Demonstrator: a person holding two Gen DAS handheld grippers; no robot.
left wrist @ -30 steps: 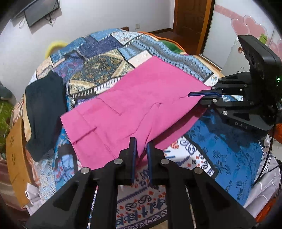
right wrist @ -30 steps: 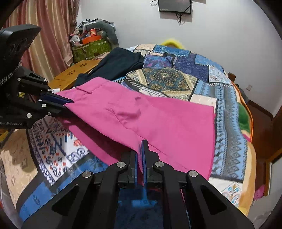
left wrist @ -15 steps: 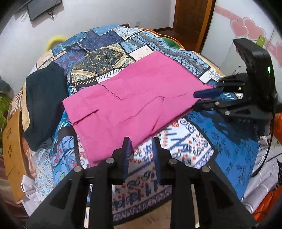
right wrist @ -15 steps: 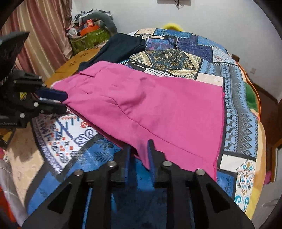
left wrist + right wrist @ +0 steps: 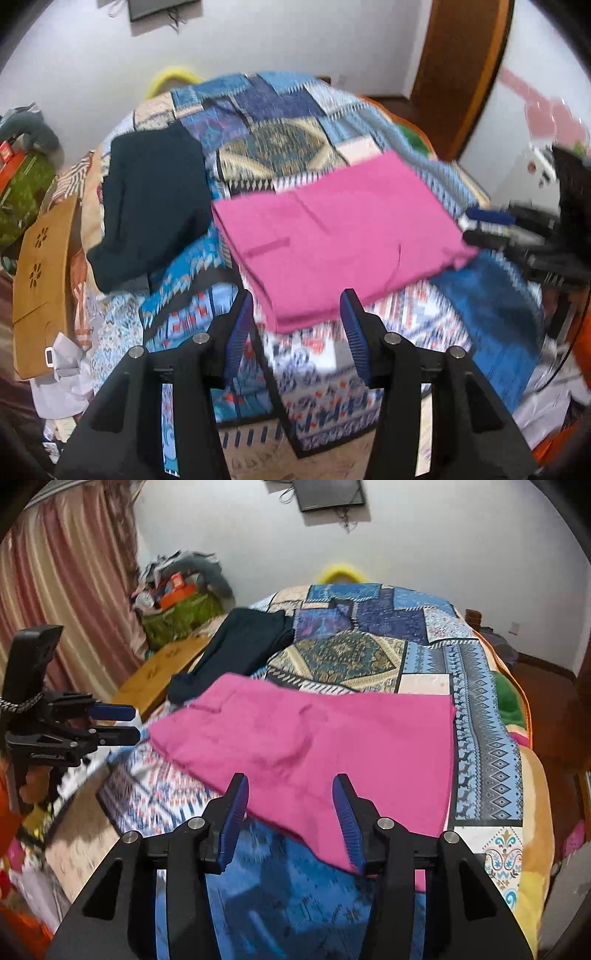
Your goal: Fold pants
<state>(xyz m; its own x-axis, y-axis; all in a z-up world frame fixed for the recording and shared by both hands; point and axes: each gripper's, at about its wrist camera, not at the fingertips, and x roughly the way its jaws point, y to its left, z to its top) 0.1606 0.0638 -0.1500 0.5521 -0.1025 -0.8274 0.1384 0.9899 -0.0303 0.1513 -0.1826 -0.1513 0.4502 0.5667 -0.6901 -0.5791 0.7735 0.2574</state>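
Observation:
Pink pants point(image 5: 332, 236) lie folded flat on the patchwork bedspread point(image 5: 280, 147); they also show in the right wrist view point(image 5: 314, 746). My left gripper point(image 5: 297, 314) is open and empty, just short of the pants' near edge. My right gripper point(image 5: 290, 803) is open and empty, its fingers over the near edge of the pants. Each gripper shows in the other's view: the right one point(image 5: 487, 229) at the pants' right corner, the left one point(image 5: 114, 723) at their left corner, both with jaws apart.
A dark folded garment point(image 5: 147, 206) lies on the bed left of the pants. A wooden cabinet point(image 5: 40, 280) stands by the bed's left side. A wooden door point(image 5: 461, 66) is at the back right. Curtains point(image 5: 55, 609) and cluttered bags point(image 5: 177, 602) stand far left.
Both grippers let go of the pink pants, opened wide and drew back from the bed. The pants now lie flat on the bedspread.

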